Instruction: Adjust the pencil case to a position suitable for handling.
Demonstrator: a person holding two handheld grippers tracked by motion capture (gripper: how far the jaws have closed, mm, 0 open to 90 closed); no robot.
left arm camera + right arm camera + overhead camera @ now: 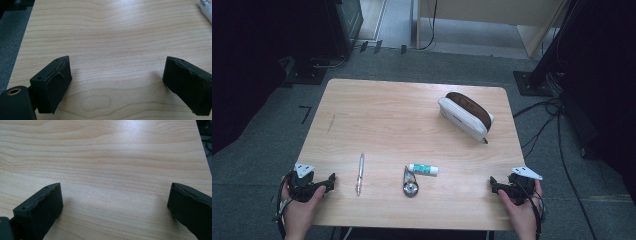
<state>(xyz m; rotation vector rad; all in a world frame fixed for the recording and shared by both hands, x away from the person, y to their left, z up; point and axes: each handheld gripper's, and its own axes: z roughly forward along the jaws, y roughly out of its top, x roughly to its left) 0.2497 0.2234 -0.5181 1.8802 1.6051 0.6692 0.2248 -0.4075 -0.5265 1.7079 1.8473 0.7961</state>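
nothing looks started: both the left tool (330, 181) and right tool (495, 185) rest wide open and empty at the frame's lower corners, with the pen (360, 173), glue stick (423, 169) and pencil case (465, 116) untouched on the desk (387, 115).

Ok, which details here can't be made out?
- Pencil case contents: high view, its own sides hide the inside.
- Glue stick label: high view, too small.
- Pen: left gripper view, cut off by the frame edge.
- Metal object: high view, too small to identify.
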